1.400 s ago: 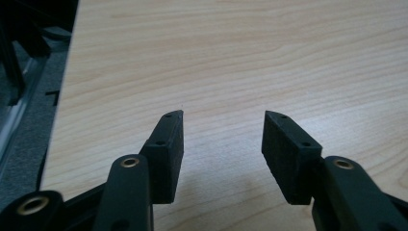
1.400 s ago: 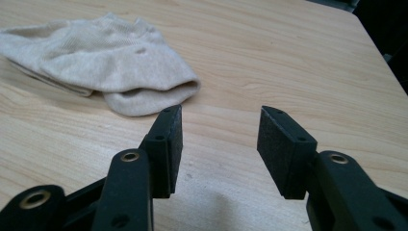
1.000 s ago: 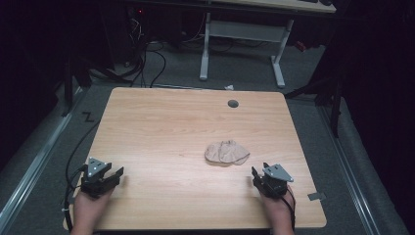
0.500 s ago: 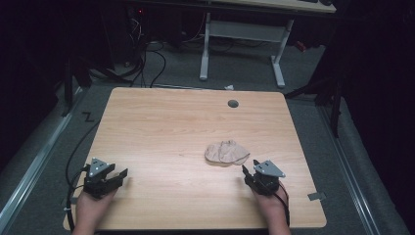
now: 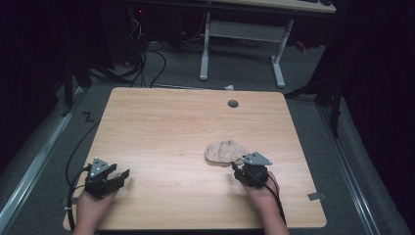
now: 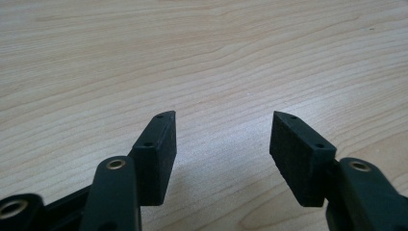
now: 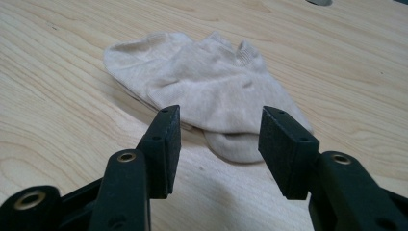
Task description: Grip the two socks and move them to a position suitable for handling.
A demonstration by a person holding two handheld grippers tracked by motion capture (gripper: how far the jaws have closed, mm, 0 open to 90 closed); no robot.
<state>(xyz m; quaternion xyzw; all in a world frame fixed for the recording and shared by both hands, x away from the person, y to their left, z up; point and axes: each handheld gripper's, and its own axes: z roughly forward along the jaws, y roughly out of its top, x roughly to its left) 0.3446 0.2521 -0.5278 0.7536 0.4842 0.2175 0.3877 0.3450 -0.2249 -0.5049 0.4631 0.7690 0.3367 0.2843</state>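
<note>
We're in a dim lab/office: wooden desk (image 5: 161, 127) w/ grommet hole (image 5: 233, 104), cables (image 5: 147, 58) & another desk frame (image 5: 244, 39) behind it, grey carpet (image 5: 313, 98).

A light wooden bench (image 5: 161, 127) with a round grommet hole (image 5: 233, 104) near its far edge stands on grey carpet (image 5: 357, 161). Beyond it, a white-legged desk (image 5: 242, 36) and tangled black cables (image 5: 147, 58) sit in a dark, dimly lit room.
</note>
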